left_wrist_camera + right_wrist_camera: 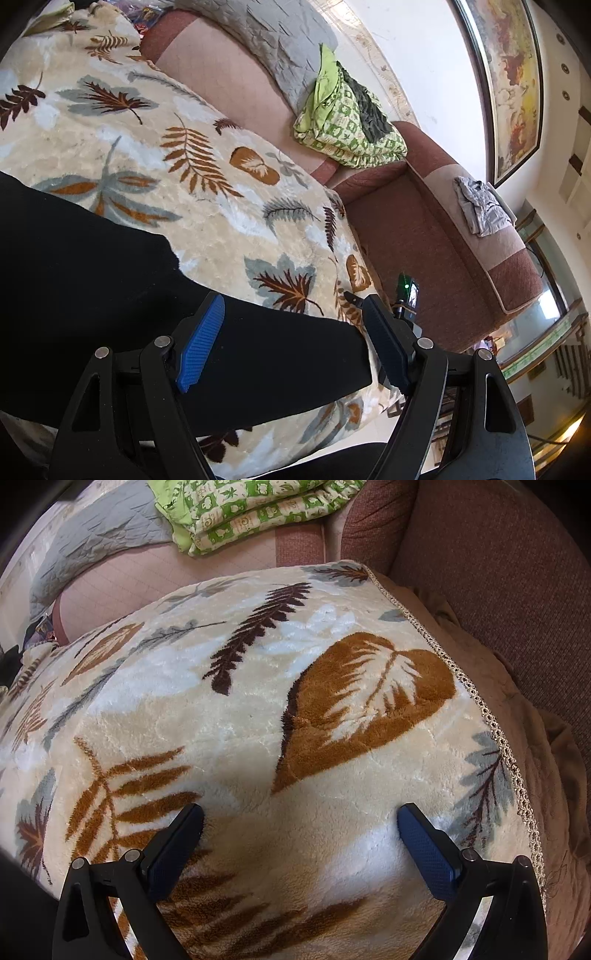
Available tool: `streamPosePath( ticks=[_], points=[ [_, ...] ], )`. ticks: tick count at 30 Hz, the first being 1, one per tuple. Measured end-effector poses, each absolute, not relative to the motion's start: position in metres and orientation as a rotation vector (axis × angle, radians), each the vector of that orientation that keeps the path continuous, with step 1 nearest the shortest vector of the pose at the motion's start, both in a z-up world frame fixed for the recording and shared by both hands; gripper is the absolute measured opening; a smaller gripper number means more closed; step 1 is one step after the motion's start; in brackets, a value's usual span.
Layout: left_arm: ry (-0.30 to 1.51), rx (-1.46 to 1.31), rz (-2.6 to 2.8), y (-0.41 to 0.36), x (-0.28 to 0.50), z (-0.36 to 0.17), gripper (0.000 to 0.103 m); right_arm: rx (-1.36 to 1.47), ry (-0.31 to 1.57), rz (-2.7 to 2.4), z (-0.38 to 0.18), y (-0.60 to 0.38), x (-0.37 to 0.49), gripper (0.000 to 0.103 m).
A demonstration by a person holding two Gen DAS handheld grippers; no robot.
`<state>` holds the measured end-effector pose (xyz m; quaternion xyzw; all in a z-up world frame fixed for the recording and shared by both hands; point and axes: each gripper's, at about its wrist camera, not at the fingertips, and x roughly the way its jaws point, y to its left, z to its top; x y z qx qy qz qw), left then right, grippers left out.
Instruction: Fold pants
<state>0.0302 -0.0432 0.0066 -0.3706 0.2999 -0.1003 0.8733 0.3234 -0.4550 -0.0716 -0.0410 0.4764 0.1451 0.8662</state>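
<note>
Black pants (92, 277) lie flat on a cream blanket with a leaf print (207, 206). One leg runs to the right and ends near the blanket's edge. My left gripper (293, 304) is open, its blue fingers (201, 343) straddling that leg just above the hem. My right gripper (301, 812) is open and empty, low over bare blanket (258, 716). The pants do not clearly show in the right wrist view.
A reddish-pink sofa (443, 229) wraps around the blanket. On it lie a folded green patterned cloth (347, 122), a grey quilt (273, 37) and a crumpled grey garment (480, 210). The blanket's trimmed edge (491, 723) runs along the right.
</note>
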Motion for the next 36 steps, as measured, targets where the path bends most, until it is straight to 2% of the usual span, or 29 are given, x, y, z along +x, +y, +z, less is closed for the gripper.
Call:
streamPosePath(
  ticks=[27, 36],
  points=[
    [0.635, -0.747, -0.184, -0.043, 0.026, 0.009, 0.078, -0.085, 0.998, 0.305, -0.071, -0.455, 0.324, 0.103],
    [0.625, -0.819, -0.138, -0.032, 0.016, 0.006, 0.078, -0.085, 0.998, 0.306, -0.071, -0.456, 0.324, 0.103]
  ],
)
